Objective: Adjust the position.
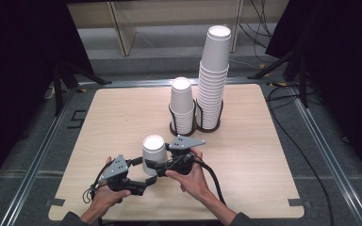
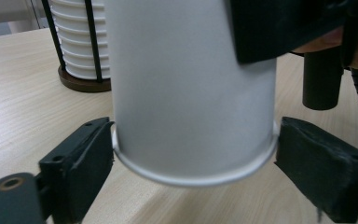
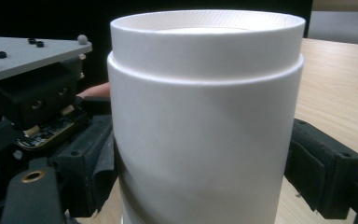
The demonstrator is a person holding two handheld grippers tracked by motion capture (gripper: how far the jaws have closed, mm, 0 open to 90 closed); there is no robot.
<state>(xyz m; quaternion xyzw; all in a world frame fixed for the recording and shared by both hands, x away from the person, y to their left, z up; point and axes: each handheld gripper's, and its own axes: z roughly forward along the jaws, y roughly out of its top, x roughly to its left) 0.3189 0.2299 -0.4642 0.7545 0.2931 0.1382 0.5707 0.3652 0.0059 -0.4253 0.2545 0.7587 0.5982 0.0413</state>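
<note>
1. From above, a white paper cup turned upside down sits between the two hand-held grippers near the front of the pale wooden table, the left gripper reaching in from the lower left and the right gripper from the right
2. Behind it stand two wire racks of nested white cups: a short stack and a tall stack, side by side and well apart from the held cup
3. The left gripper view brings out what the high view hides: the cup's rolled rim hangs clear of the table, with a black jaw at each side of it. The jaws are spread about the rim's width; the left one touches the rim, and whether the right one presses I cannot tell
4. That same view catches the base of the short stack's rack at the far left
5. The right gripper view looks at the cup's upper part, its recessed bottom on top, and shows the right gripper's jaws pinching the cup wall on both sides, with the left gripper's grey plate close behind
</note>
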